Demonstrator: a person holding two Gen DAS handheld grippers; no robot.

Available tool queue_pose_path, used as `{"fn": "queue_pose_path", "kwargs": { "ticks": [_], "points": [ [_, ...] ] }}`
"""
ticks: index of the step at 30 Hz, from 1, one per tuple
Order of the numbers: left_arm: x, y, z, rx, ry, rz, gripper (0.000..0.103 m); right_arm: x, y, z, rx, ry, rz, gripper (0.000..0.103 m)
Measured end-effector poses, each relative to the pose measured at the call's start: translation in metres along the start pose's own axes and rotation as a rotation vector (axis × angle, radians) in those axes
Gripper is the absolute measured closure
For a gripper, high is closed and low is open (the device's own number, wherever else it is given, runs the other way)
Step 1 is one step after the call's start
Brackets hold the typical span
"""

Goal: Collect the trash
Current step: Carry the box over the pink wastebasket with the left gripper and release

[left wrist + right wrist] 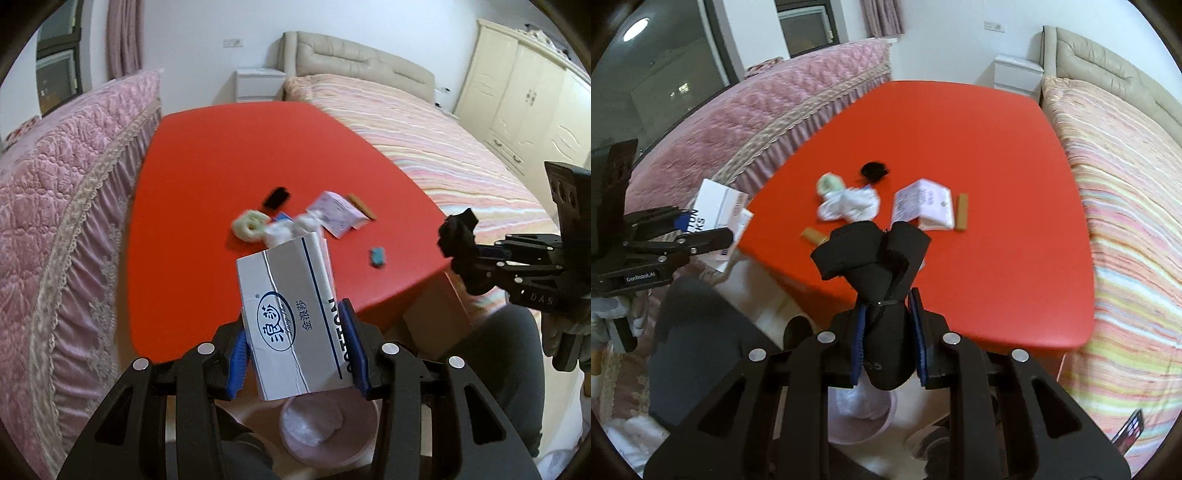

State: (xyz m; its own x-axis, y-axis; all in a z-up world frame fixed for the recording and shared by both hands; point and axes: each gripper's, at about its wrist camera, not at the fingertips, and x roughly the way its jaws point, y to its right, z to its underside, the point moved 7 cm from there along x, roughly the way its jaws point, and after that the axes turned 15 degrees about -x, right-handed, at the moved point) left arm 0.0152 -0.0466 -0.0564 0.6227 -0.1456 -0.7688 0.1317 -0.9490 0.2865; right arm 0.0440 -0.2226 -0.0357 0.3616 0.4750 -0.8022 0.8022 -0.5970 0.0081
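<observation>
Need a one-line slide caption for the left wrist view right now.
Left claw grips a white cotton box above a pink bin, with litter on the red table beyond.

Brightness: even, fairly bright indoor light in both views.
Source: a round ceiling lamp (634, 29) shows reflected in the dark window pane (665, 70).
Shadows: soft and short on the glossy red tabletop (221, 166).
Blur: the small litter mid-table, such as the pale green ring-shaped object (248, 224), is smeared, probably by motion.
Distortion: strong fisheye bending; the cream panelled wardrobe (532, 96) bows, and black vignette fills the corners.
</observation>
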Motion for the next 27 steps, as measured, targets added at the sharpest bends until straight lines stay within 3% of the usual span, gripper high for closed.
{"fn": "queue_pose_path", "kwargs": {
  "ticks": [16,27],
  "points": [
    [0.012,0.011,0.102,0.016,-0.141,0.038,0.059,0.020,-0.067,0.082,-0.010,-0.103,-0.099,0.081],
    [0.007,0.013,0.119,0.015,-0.161,0.063,0.058,0.021,-0.079,0.090,-0.002,-0.099,-0.135,0.079]
  ]
}}
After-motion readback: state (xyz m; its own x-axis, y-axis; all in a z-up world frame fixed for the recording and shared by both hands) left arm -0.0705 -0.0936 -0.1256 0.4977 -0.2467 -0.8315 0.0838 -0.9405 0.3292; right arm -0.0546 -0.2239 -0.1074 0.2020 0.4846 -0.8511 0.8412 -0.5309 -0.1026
